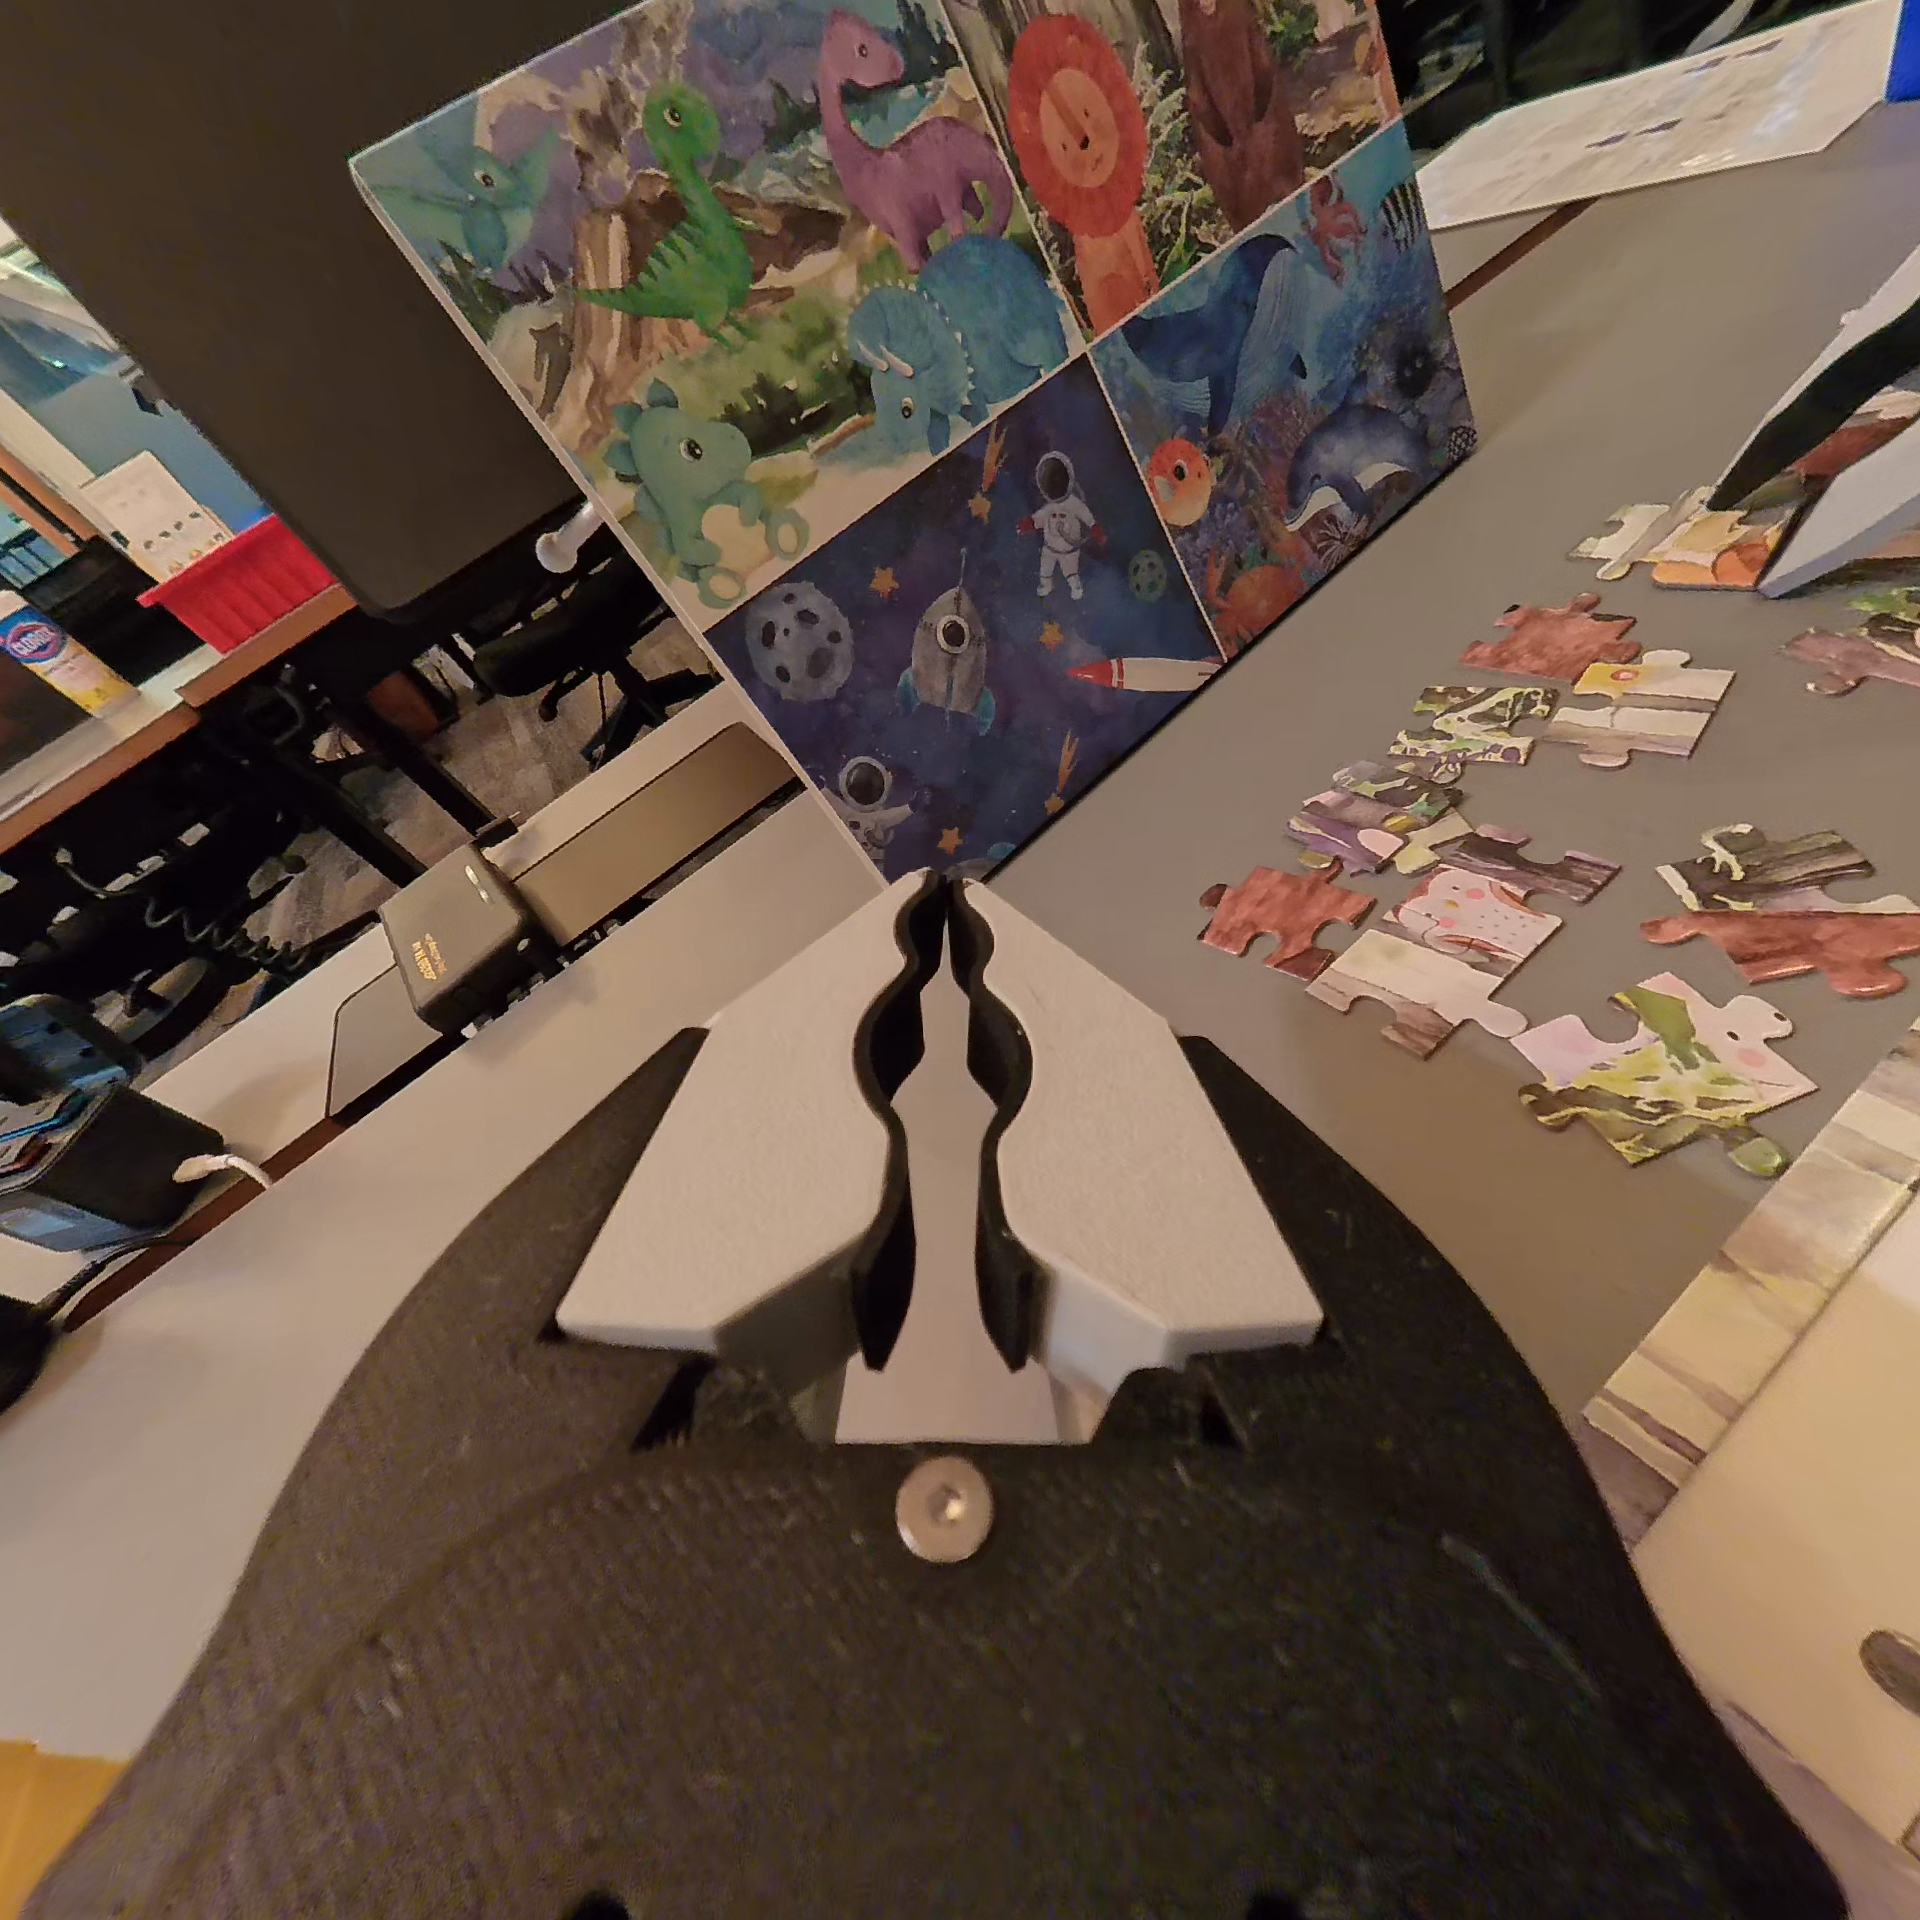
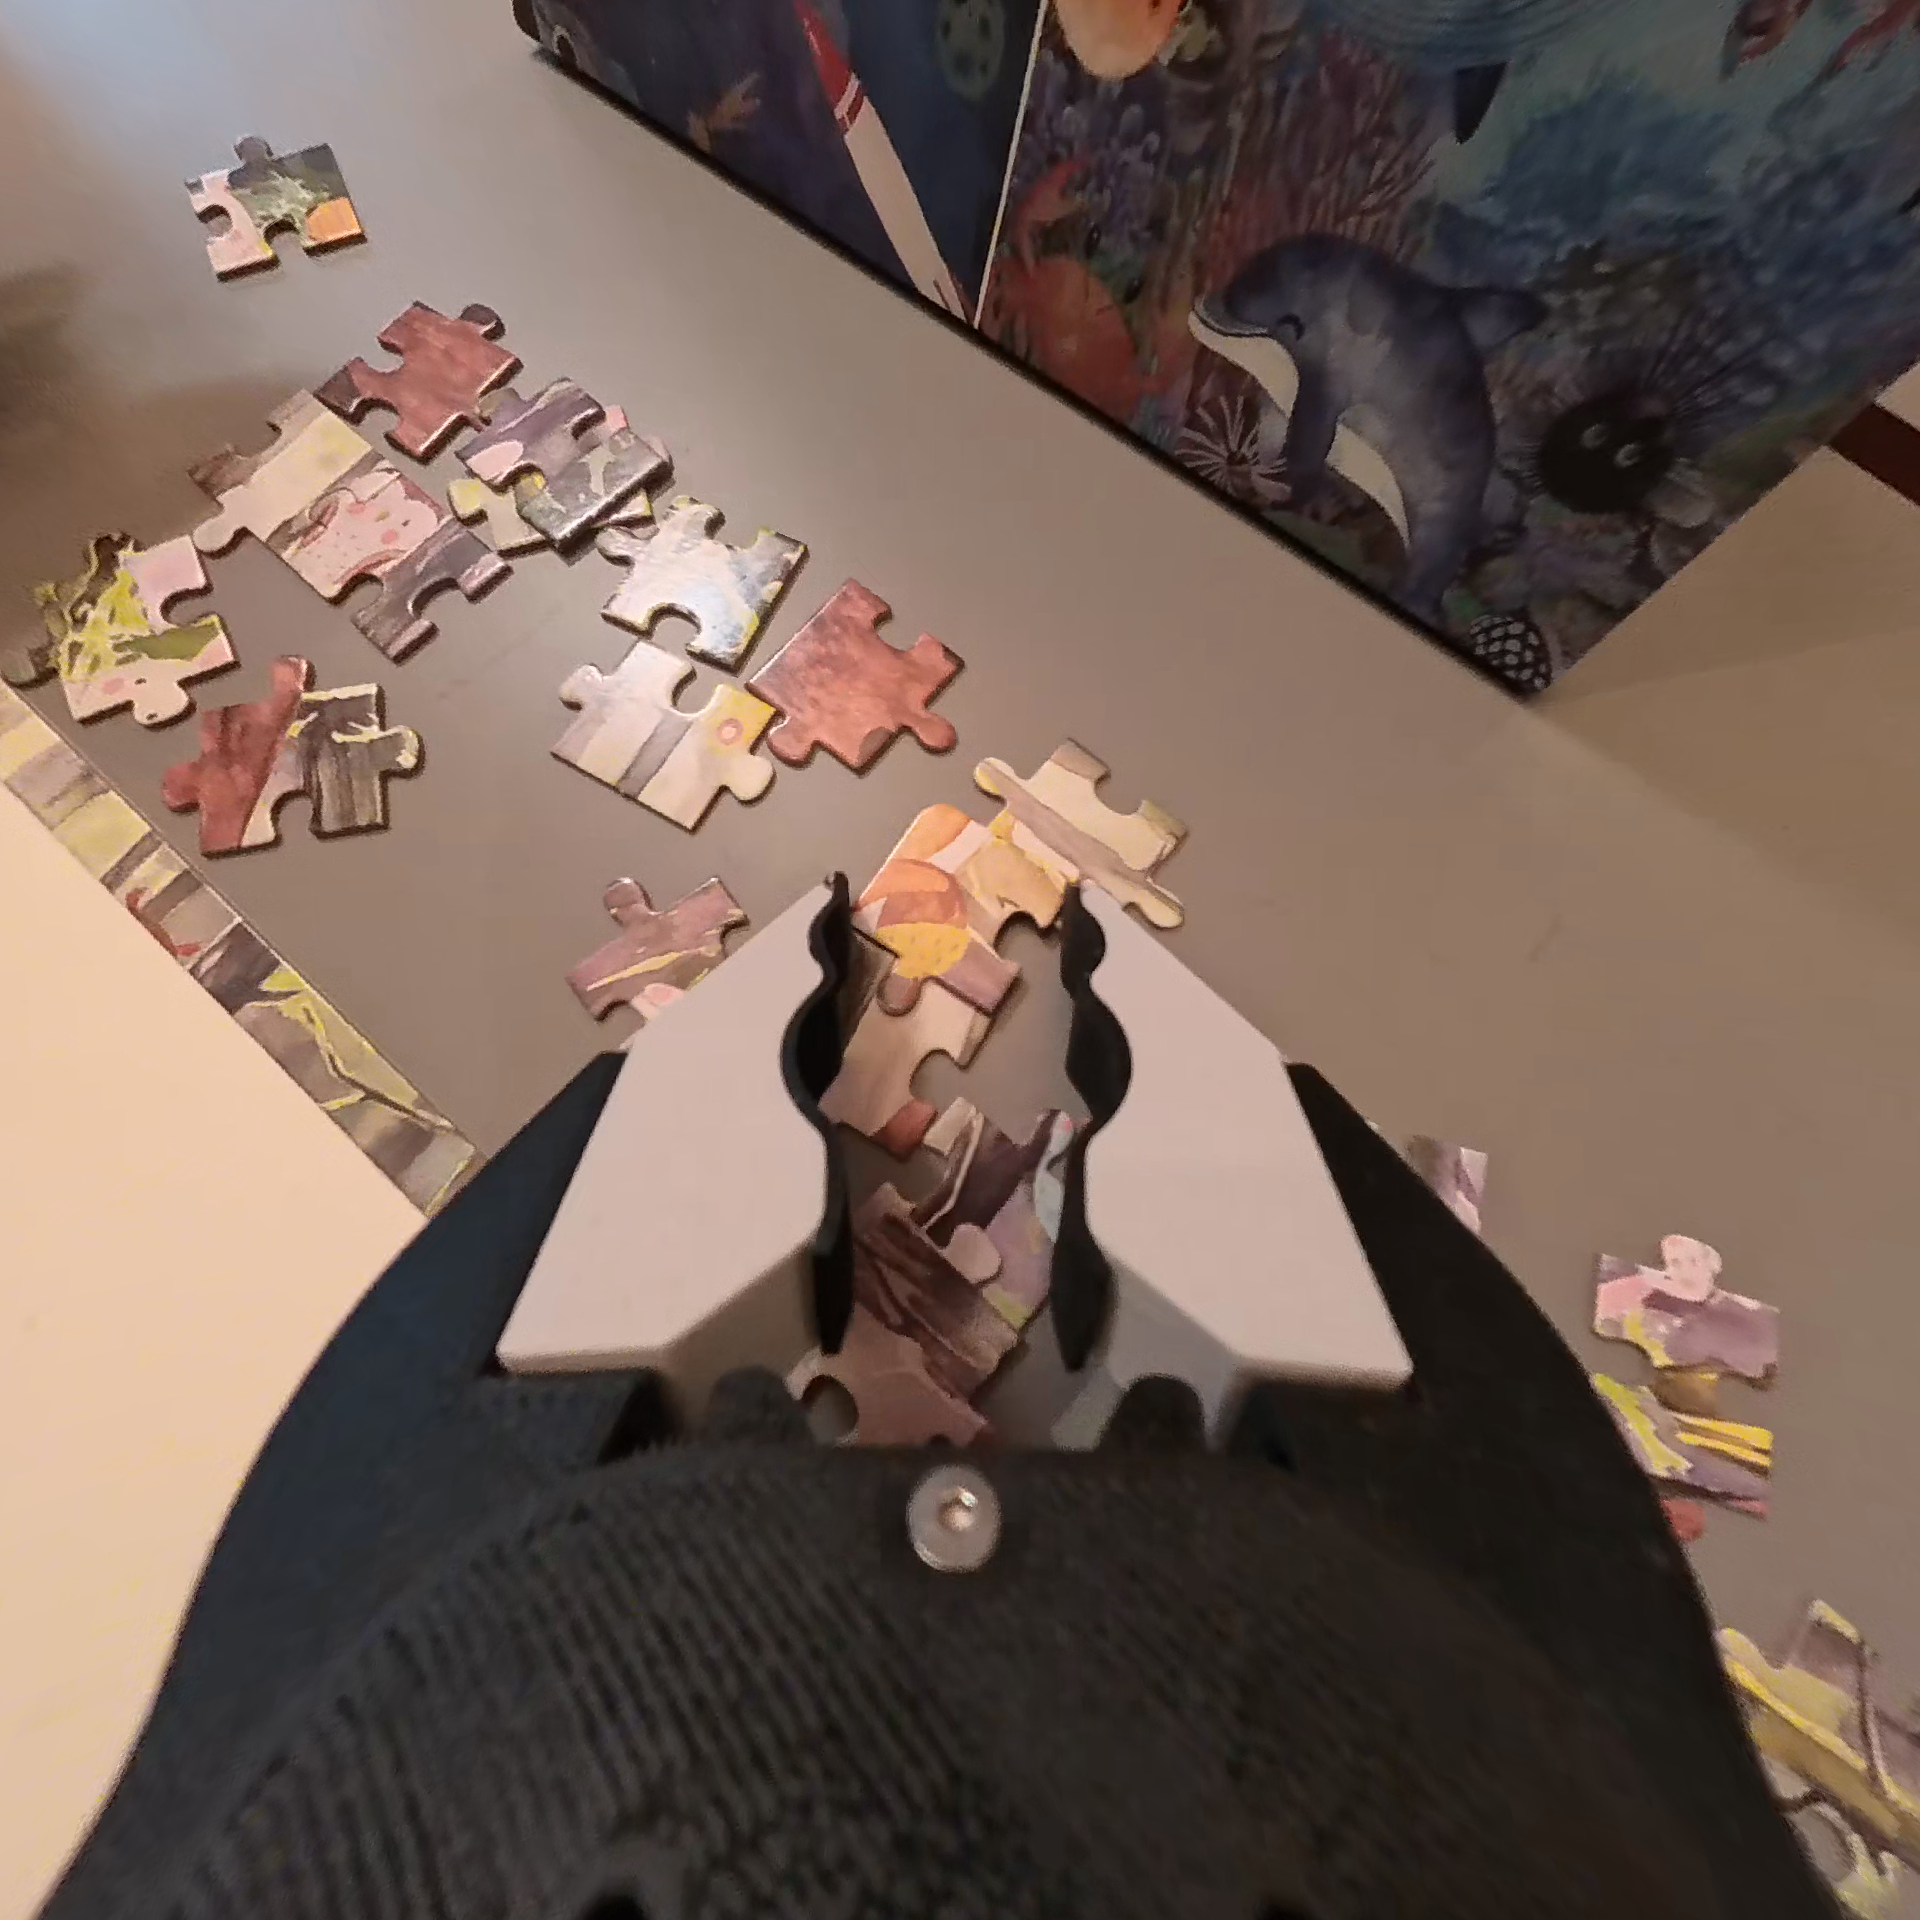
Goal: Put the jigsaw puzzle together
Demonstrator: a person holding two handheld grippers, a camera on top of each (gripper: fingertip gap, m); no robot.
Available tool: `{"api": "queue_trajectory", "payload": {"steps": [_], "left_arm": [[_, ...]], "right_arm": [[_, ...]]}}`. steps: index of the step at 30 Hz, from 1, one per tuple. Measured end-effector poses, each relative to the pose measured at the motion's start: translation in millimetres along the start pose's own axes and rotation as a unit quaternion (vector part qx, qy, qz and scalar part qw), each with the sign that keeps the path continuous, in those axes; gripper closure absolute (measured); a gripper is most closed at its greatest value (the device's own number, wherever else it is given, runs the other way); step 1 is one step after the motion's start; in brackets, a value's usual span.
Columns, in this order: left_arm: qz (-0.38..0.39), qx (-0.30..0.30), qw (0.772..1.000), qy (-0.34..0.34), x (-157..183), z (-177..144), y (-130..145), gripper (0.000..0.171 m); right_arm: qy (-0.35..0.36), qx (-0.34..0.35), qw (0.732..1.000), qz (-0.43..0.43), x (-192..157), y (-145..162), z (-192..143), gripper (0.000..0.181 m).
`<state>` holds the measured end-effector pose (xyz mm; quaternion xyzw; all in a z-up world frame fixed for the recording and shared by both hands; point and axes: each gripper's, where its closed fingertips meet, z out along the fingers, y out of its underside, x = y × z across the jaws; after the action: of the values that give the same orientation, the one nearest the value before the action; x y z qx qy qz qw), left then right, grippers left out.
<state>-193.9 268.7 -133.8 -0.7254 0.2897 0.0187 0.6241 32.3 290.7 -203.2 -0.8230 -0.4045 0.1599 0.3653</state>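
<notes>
Parted right gripper [image 2: 951, 914] above puzzle pieces [image 2: 925, 997]

- The puzzle box [image 1: 935, 416] stood upright on the table [image 1: 1351, 727], behind the loose puzzle pieces [image 1: 1455, 914].
- The pieces lay scattered flat on the table, some overlapping, between the box and the puzzle board [image 2: 156, 1143].
- The board lay flat at the near edge, left of the right hand-held gripper [image 2: 951, 914].
- That gripper hung over several pieces.
</notes>
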Motion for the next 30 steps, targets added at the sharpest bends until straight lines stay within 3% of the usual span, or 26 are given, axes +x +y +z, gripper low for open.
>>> {"api": "queue_trajectory", "payload": {"steps": [2,4,11,15,20,30], "left_arm": [[0.0,0.0,1.0,-0.001,-1,0,0,0.171],[0.001,0.0,1.0,-0.001,0,-1,0,0.171],[0.004,0.0,1.0,0.0,1,-1,1,0.171],[0.006,-0.003,1.0,0.001,2,0,3,0.171],[0.006,-0.003,1.0,0.0,2,0,3,0.171],[0.011,-0.003,1.0,0.001,2,0,2,0.171]], "right_arm": [[0.001,0.0,1.0,-0.007,-1,0,-1,0.144],[0.008,0.012,1.0,-0.015,2,-3,-6,0.168],[0.024,0.059,0.997,0.035,32,-12,-32,0.151],[-0.016,0.047,0.998,0.03,7,-11,-22,0.136],[0.0,-0.013,0.999,-0.035,-14,2,-6,0.131],[-0.025,-0.009,1.0,-0.004,-20,5,-3,0.147]]}}
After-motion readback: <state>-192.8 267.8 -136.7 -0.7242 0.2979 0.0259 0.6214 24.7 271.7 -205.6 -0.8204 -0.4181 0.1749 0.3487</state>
